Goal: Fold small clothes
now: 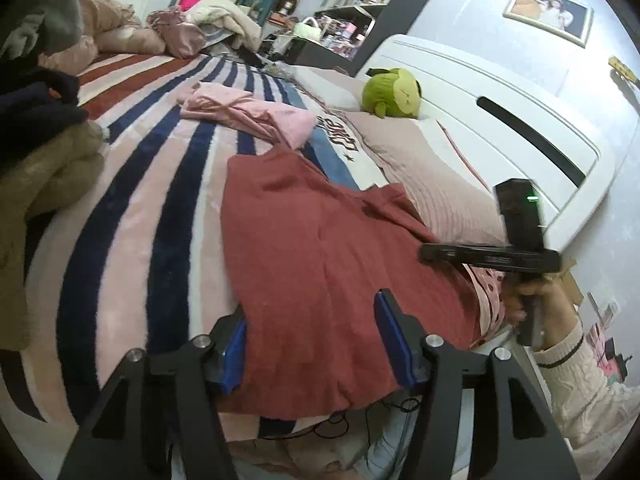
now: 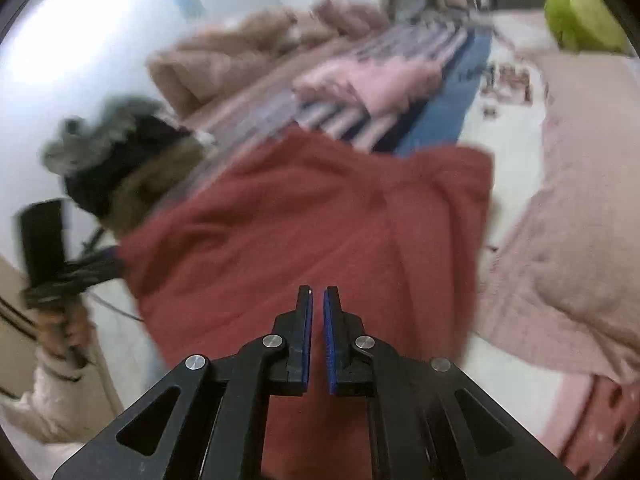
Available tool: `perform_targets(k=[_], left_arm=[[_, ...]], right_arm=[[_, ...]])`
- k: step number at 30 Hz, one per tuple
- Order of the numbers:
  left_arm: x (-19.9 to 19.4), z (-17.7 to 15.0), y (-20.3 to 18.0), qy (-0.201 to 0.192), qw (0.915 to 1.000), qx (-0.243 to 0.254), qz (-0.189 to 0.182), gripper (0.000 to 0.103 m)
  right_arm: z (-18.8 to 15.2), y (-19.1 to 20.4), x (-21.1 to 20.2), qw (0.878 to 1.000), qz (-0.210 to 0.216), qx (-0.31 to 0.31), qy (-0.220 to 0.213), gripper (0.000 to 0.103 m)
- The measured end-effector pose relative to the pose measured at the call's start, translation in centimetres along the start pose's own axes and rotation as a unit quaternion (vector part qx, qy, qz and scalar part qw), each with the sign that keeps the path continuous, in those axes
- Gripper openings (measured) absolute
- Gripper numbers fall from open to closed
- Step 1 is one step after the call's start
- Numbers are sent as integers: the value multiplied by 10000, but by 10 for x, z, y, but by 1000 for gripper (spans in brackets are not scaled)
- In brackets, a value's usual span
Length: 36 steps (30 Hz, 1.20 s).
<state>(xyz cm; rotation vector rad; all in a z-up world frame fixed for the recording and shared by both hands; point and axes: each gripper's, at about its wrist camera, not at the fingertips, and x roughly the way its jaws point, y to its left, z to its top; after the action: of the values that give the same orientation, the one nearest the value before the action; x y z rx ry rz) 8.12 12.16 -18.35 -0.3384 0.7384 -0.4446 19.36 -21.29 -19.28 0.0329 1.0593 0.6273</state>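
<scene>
A dark red garment (image 1: 320,248) lies spread on the striped blanket (image 1: 160,184), its near edge hanging over the side of the bed. My left gripper (image 1: 312,312) stands open over that near edge, one blue pad on either side of the cloth and neither pressing it. The blurred right wrist view shows the same red garment (image 2: 300,216) below my right gripper (image 2: 317,292), whose blue pads stand almost together with no cloth seen pinched. A hand (image 1: 532,300) in a cream sleeve holds the right gripper's body at the garment's right side. A crumpled pink garment (image 1: 248,114) lies farther up the bed.
A pile of dark, grey and tan clothes (image 1: 40,160) sits at the left of the bed. A green plush toy (image 1: 390,92) and a pink pillow (image 1: 432,168) rest by the white headboard (image 1: 500,120). Shelves and more bedding stand at the back.
</scene>
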Motion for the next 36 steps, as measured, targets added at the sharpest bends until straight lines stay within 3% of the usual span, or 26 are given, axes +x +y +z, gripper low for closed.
perform_targets(k=[2,4,7,10,14,18,21,25,28,30,31,32,36], left_arm=[[-4,-1,3,-35,9999,-34,123,59],[-10,-3,6,-67,9997,-73,209,64],[-17,-8,11,-39,9996,-170,243,67],[-26,-20,15,-70,9992,-300,261,83],[-32,-38,30,-20,9972,-719,215,84],[-28,-56,32,69,9937,-1096,-238,84],[-6,-66,26,200,9882,-1374,-651,84],[21,-62,13,-62,9862,-1498,-702,84],[32,-48,6,-243,9868,-1478,-622,53],[36,-37,-2,-303,9908,-1274,-346,25],[37,-33,-6,-312,9924,-1165,-232,17],[37,-29,-10,-304,9939,-1052,-122,11],[36,-13,-41,-276,9989,-294,242,9]], right_arm=[[7,-21,3,9985,-435,227,-225,0],[17,-39,5,9918,-1198,155,-413,0],[19,-78,7,9873,-1445,613,-237,4],[6,-79,-9,9891,-1292,645,-299,4],[-18,-46,-51,9937,-704,421,-770,4],[-41,13,-72,9954,-50,-42,-951,5],[-53,49,-63,9936,534,-187,-972,5],[-58,87,-24,9918,966,-380,-741,5],[-63,99,12,9957,830,-363,-214,5],[-69,96,31,9972,717,-229,23,4],[-70,92,38,9972,731,-130,65,1],[-71,89,39,9967,811,-17,30,1],[-69,86,26,9952,980,42,-17,5]])
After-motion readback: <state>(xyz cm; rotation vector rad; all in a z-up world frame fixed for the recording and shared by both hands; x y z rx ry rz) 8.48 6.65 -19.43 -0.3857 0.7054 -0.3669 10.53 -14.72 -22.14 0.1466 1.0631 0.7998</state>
